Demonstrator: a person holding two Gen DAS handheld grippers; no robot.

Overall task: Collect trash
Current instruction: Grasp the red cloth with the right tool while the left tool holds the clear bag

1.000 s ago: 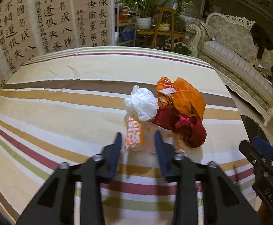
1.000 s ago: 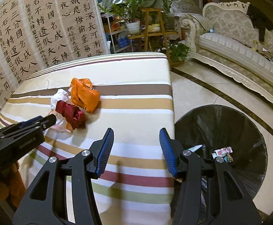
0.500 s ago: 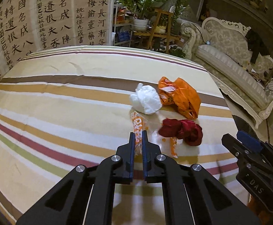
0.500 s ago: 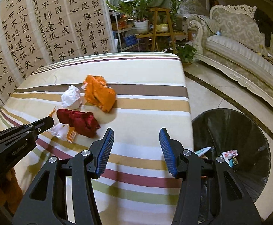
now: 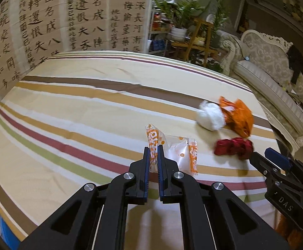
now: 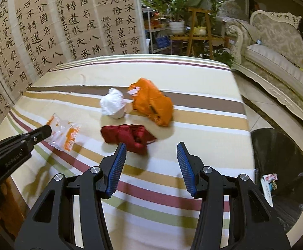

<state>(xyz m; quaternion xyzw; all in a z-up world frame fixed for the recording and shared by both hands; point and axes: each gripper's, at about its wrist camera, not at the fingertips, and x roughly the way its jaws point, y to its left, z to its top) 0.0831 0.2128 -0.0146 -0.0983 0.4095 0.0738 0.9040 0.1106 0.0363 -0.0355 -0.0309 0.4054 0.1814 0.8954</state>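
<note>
My left gripper (image 5: 153,152) is shut on the edge of a clear wrapper with orange print (image 5: 178,152) and holds it just above the striped tablecloth; the wrapper also shows in the right wrist view (image 6: 65,132). A dark red crumpled wrapper (image 6: 128,137), a white crumpled tissue ball (image 6: 113,104) and an orange crumpled bag (image 6: 152,104) lie on the table. My right gripper (image 6: 151,154) is open and empty, just short of the red wrapper. The red wrapper (image 5: 233,146), tissue (image 5: 209,116) and orange bag (image 5: 238,117) lie right of the left gripper.
A black bin (image 6: 280,166) with some litter in it stands on the floor right of the table. The striped table (image 6: 172,187) ends at its right edge near the bin. A calligraphy screen (image 6: 57,20) stands behind, a sofa (image 6: 276,52) and plants at the right.
My left gripper closed on the orange-print wrapper and pulled it left, away from the other trash. My right gripper moved left from the bin side toward the red wrapper, still open.
</note>
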